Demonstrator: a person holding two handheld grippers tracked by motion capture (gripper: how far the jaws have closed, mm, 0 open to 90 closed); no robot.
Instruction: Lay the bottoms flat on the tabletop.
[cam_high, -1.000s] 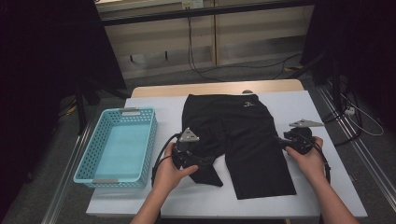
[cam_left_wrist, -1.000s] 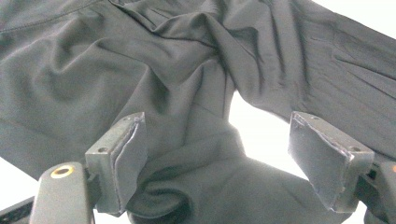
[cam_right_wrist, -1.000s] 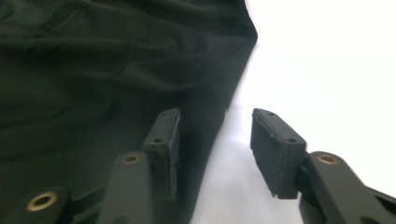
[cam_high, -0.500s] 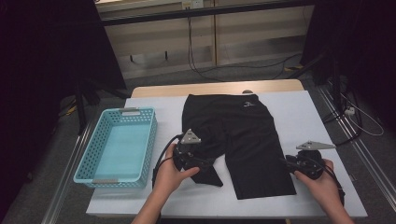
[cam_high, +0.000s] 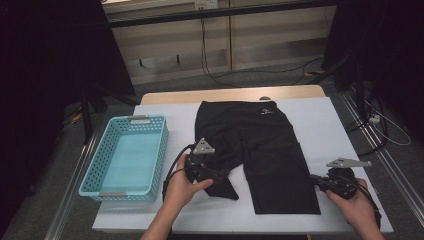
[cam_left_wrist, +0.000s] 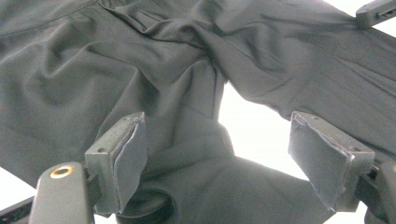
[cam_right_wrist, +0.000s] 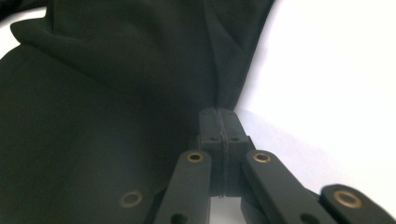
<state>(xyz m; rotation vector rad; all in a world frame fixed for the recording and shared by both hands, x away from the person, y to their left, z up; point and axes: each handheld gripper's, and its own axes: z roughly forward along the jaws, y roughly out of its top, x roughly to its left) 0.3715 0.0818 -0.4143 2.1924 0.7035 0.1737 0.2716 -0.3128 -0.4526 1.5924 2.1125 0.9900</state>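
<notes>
Black shorts (cam_high: 255, 150) lie flat on the white table (cam_high: 325, 120), waistband at 12 o'clock, legs toward 6 o'clock. A blue basket (cam_high: 131, 156) stands at 9 o'clock of the shorts, apart from them.

Left gripper (cam_high: 212, 176): at the hem of the left leg, which is bunched and folded. In the left gripper view the jaws stand wide apart, with cloth (cam_left_wrist: 196, 154) lying between and under them; the pads (cam_left_wrist: 130, 154) do not press on it. Position unchanged against the 2 earlier frames.

Right gripper (cam_high: 316, 181): at 3 o'clock of the right leg, at its outer edge near the hem. 1 second ago it sat higher up that edge, beside mid-leg; half a second ago it had dropped toward 6 o'clock and stood slightly off the cloth; now it meets the edge. Its jaws have just been closing. In the right gripper view the pads (cam_right_wrist: 219, 123) are pressed together, and the seam edge of the shorts (cam_right_wrist: 140, 93) runs down into their tips, so the grip appears to be on the cloth edge.

The shorts' outline on the table matches the earlier frames.
</notes>
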